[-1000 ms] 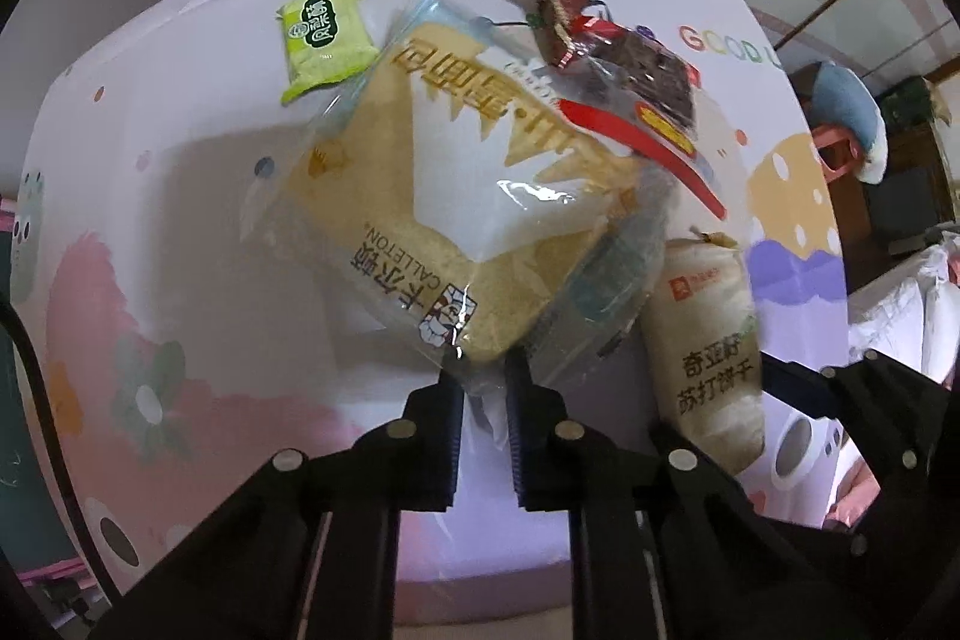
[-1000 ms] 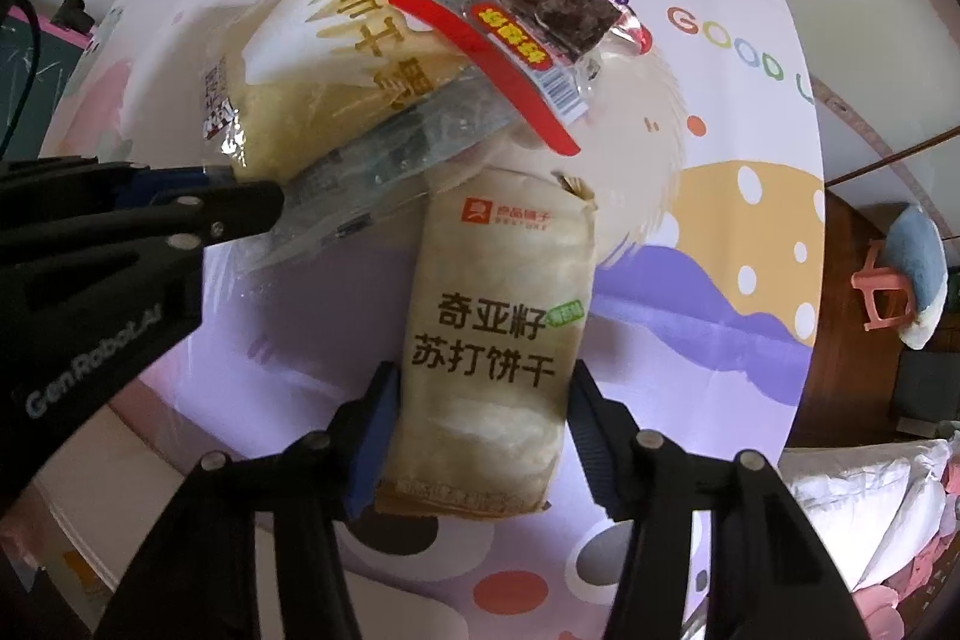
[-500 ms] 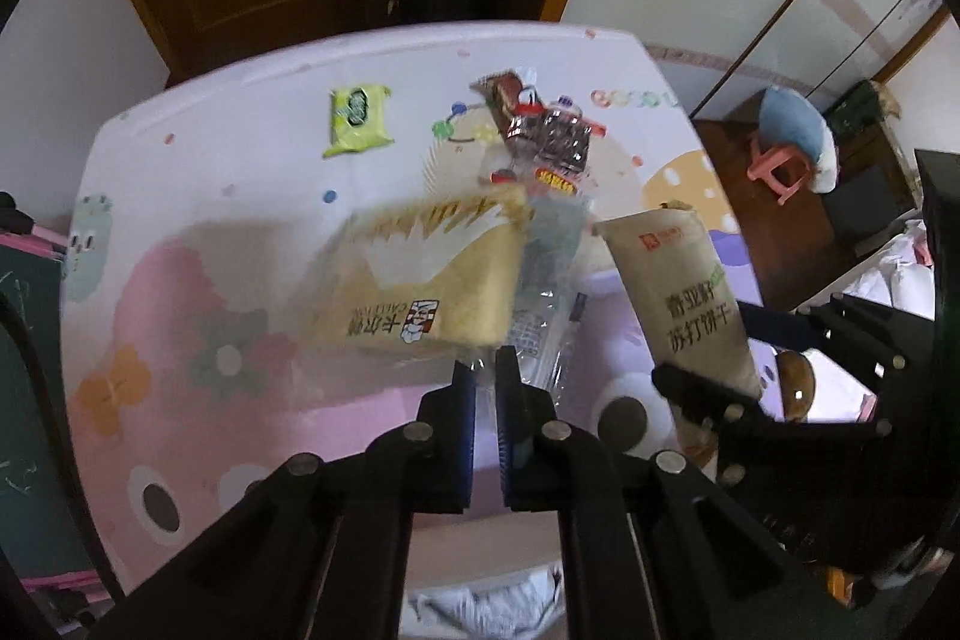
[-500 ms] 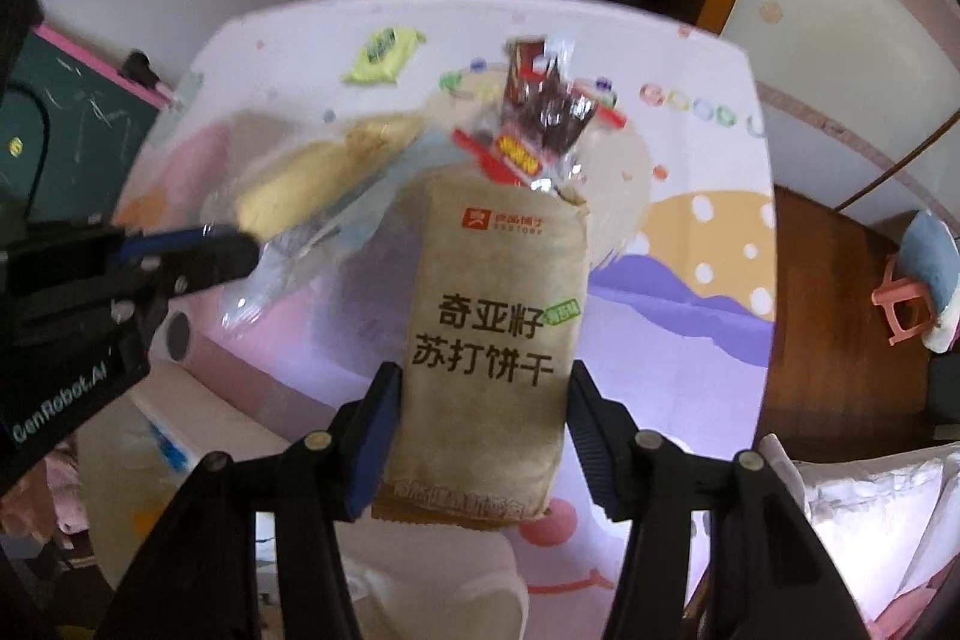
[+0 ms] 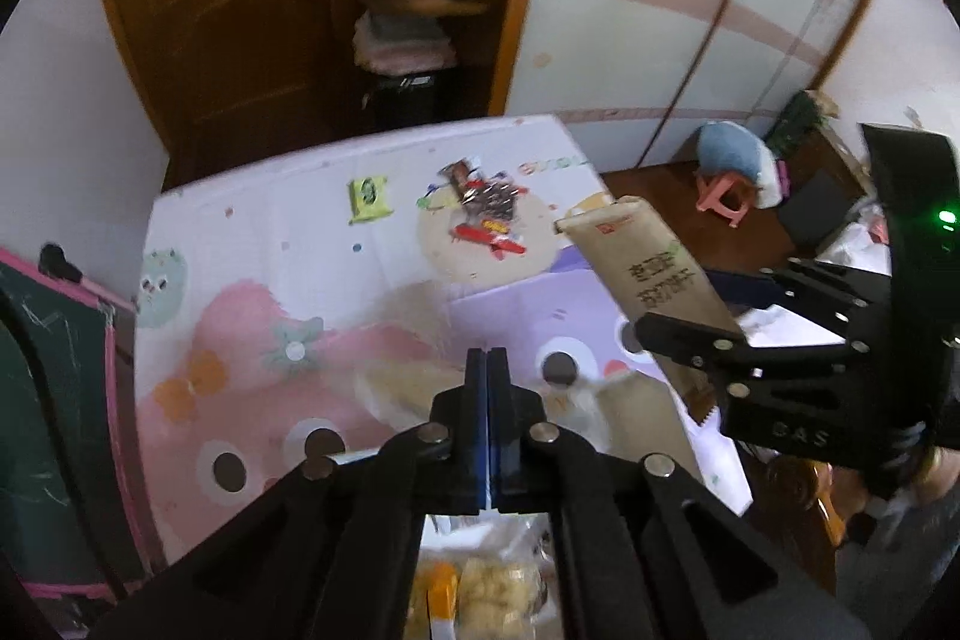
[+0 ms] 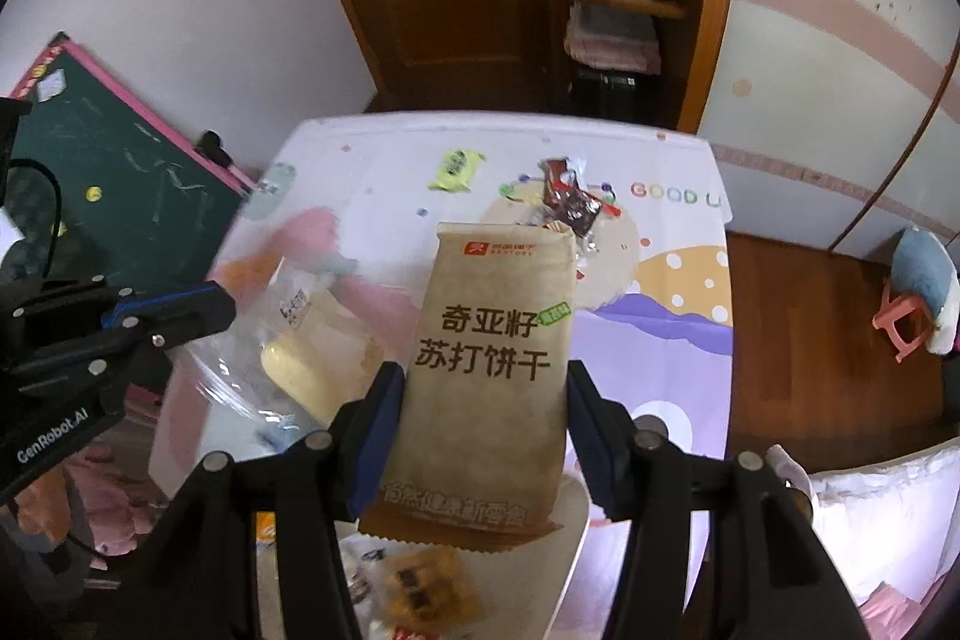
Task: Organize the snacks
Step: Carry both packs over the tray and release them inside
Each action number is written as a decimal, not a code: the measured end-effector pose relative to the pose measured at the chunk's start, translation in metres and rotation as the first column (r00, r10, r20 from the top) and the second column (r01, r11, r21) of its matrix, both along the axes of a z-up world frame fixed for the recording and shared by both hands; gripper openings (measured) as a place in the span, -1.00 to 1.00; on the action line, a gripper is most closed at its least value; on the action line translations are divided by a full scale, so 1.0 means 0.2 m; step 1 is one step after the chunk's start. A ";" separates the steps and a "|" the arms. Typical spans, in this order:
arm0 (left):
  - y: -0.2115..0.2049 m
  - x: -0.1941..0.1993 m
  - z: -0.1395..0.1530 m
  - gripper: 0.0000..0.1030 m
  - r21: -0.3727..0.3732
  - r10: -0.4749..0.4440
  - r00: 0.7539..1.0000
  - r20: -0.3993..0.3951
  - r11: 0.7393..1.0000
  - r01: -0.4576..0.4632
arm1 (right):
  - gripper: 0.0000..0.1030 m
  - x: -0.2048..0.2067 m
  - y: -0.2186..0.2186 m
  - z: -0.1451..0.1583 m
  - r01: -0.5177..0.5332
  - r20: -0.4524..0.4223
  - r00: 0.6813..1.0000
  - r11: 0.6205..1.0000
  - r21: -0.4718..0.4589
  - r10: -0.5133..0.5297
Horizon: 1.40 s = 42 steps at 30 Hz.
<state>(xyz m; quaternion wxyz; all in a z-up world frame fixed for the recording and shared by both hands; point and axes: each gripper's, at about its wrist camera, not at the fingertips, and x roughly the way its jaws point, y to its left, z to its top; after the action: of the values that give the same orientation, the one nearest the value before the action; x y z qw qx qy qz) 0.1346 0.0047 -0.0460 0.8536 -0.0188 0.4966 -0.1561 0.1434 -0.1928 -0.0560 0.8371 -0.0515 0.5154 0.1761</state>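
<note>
Right tongs (image 6: 480,430) clamp the cracker pack (image 6: 489,370) by its long edges near the bottom, jaws spread to pack width, pack upright and lifted off the bench (image 6: 648,340); seen from the left wrist view the same cracker pack (image 5: 651,268) sticks up over the bench's right edge, held by the right tongs (image 5: 708,346). Left tongs (image 5: 487,370) have jaws pressed together with no gap showing; in the right wrist view the left tongs (image 6: 198,310) sit at the left with a clear bread bag (image 6: 312,346) right at the tips, blurred, so cannot tell if film is pinched. Bread bag hangs near the bench's front left edge. Left on the bench: green pack (image 5: 367,199) toward the far edge, left of centre; brown wrapper with red strip (image 5: 486,214) near the far right, just beside it. Same two in the right wrist view: green pack (image 6: 456,169), brown wrapper (image 6: 567,199), the latter partly behind the cracker pack top. More snacks (image 6: 420,589) in a white container below the right tongs, at the bench's near edge; blurred snacks (image 5: 480,586) under the left tongs too.
</note>
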 end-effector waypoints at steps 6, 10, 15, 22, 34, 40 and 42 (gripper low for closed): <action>0.01 -0.35 0.17 -1.00 -0.023 -0.108 0.994 0.024 0.994 0.108 | 0.04 -0.29 0.01 0.11 -0.020 0.011 1.000 0.999 0.025 0.020; 0.00 -0.51 0.09 -1.00 -0.017 -0.138 0.990 -0.037 0.990 0.137 | 0.04 -0.45 0.02 0.07 -0.015 -0.024 1.000 1.000 0.019 0.016; -0.01 -0.60 -0.06 -1.00 -0.010 -0.133 0.986 -0.105 0.991 0.133 | 0.06 -0.57 0.03 -0.05 -0.004 -0.100 0.995 1.000 0.015 0.006; 0.02 -0.62 -0.16 0.36 0.037 -0.050 0.993 -0.108 0.998 0.054 | 0.32 -0.67 0.05 -0.17 0.012 -0.163 0.987 1.000 -0.015 -0.014; 0.11 -0.61 -0.32 0.54 0.050 0.033 0.986 -0.161 0.998 -0.025 | 0.47 -0.71 0.07 -0.23 0.048 -0.240 0.970 0.997 0.054 -0.033; 0.14 -0.59 -0.34 0.54 0.046 0.064 0.984 -0.166 0.997 -0.057 | 0.47 -0.70 0.07 -0.22 0.049 -0.242 0.970 0.997 0.061 -0.033; 0.14 -0.58 -0.34 0.54 0.049 0.068 0.984 -0.164 0.997 -0.061 | 0.47 -0.70 0.07 -0.22 0.048 -0.243 0.970 0.997 0.064 -0.031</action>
<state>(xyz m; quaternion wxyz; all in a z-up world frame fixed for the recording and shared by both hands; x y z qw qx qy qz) 0.0191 0.0331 -0.1138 0.8143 -0.0290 0.5681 -0.1155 0.0037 -0.1793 -0.1003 0.7727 0.0096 0.6080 0.1820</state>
